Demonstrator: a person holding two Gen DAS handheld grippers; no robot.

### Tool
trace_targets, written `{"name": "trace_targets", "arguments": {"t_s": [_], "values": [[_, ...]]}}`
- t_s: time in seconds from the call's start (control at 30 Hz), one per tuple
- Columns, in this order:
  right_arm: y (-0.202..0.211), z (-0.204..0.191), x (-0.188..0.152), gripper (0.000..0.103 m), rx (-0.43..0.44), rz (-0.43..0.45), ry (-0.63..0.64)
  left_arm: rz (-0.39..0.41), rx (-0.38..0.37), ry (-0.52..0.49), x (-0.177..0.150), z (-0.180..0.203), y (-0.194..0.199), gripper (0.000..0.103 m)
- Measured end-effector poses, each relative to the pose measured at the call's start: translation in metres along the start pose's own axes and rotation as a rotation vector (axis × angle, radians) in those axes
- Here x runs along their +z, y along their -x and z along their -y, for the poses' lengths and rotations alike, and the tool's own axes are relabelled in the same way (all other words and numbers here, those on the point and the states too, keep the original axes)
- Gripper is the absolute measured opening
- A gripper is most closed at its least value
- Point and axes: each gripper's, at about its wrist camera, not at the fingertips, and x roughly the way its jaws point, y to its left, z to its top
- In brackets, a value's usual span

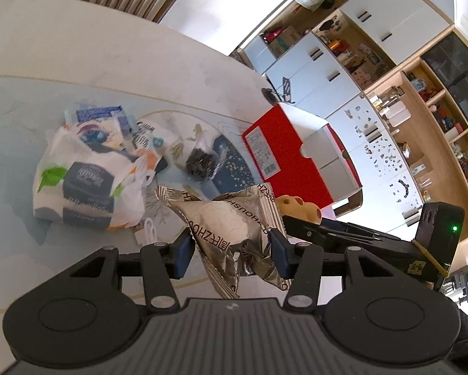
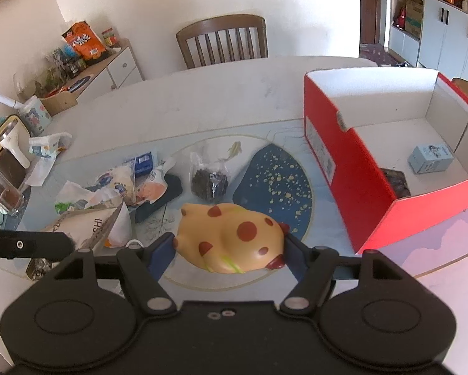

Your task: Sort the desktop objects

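A crumpled silver foil snack packet [image 1: 231,225] with printed lettering hangs between the blue pads of my left gripper [image 1: 231,251], which is shut on it above the table. My right gripper [image 2: 229,257] is shut on a yellow squishy toy [image 2: 231,237] with red spots, held just over the blue speckled mat [image 2: 274,187]. The open red box [image 2: 359,172] stands to the right and holds a small pale blue carton [image 2: 430,157] and a dark packet [image 2: 396,181]. In the left wrist view the red box [image 1: 290,162] and the yellow toy [image 1: 299,206] appear to the right.
A heap of plastic bags and wrappers [image 1: 84,172] lies on the left of the table, with a clear bag of dark bits [image 2: 209,181] in the middle. A wooden chair [image 2: 223,40] stands at the far edge. Jars and a cup crowd the left edge [image 2: 2,187].
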Motion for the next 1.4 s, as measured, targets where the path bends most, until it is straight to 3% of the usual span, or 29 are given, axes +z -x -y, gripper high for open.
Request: {"name": "trace_targets", "arguments": {"t_s": [0.43, 1.4], "values": [[0.035, 0.018, 0.013, 0.073, -0.036, 0.043, 0.013, 0.000, -0.029, -0.108, 0.016, 0.042, -0.006, 0.050], [0.070, 0.127, 0.045, 0.073, -0.098, 0.111, -0.016, -0.042, -0.032, -0.347, 0.049, 0.164, -0.085, 0.050]]}}
